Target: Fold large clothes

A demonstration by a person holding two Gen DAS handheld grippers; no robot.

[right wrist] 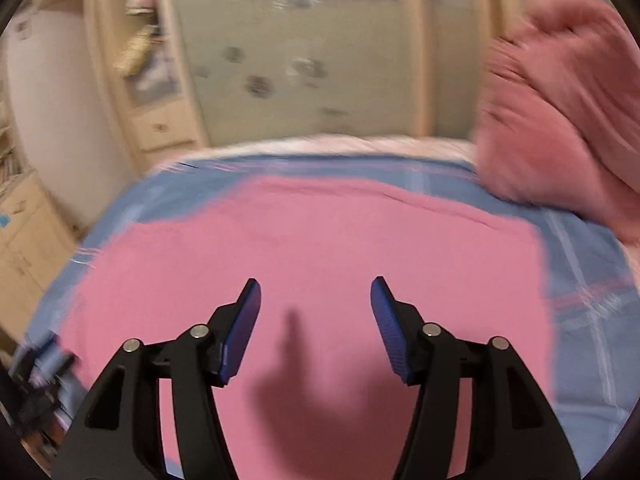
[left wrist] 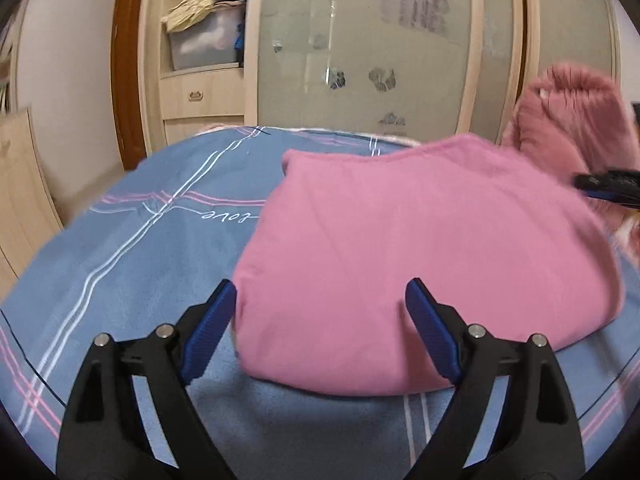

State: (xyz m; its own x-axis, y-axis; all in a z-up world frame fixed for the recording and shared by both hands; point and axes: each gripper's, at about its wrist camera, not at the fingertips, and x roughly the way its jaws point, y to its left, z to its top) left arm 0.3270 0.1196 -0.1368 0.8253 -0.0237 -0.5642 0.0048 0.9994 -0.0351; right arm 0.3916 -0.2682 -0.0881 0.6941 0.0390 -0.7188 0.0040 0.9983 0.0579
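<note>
A pink garment (left wrist: pixel 420 248) lies folded into a thick rectangle on the blue bed sheet (left wrist: pixel 132 248). My left gripper (left wrist: pixel 322 292) hovers over its near left corner, jaws wide open, nothing between the blue pads. In the right wrist view the same pink garment (right wrist: pixel 312 248) fills the middle of the blurred picture. My right gripper (right wrist: pixel 316 290) stands open above it, empty, casting a shadow on the cloth. The right gripper's tip (left wrist: pixel 608 186) shows at the right edge of the left wrist view, blurred.
A fluffy dusty-pink pile (left wrist: pixel 576 120) sits at the bed's far right corner, the same pink pile (right wrist: pixel 568 112) looming in the right view. Beyond the bed stands a wardrobe with frosted doors (left wrist: pixel 360 48) and open shelves (left wrist: pixel 204 40). Wooden furniture (left wrist: pixel 20 184) lines the left.
</note>
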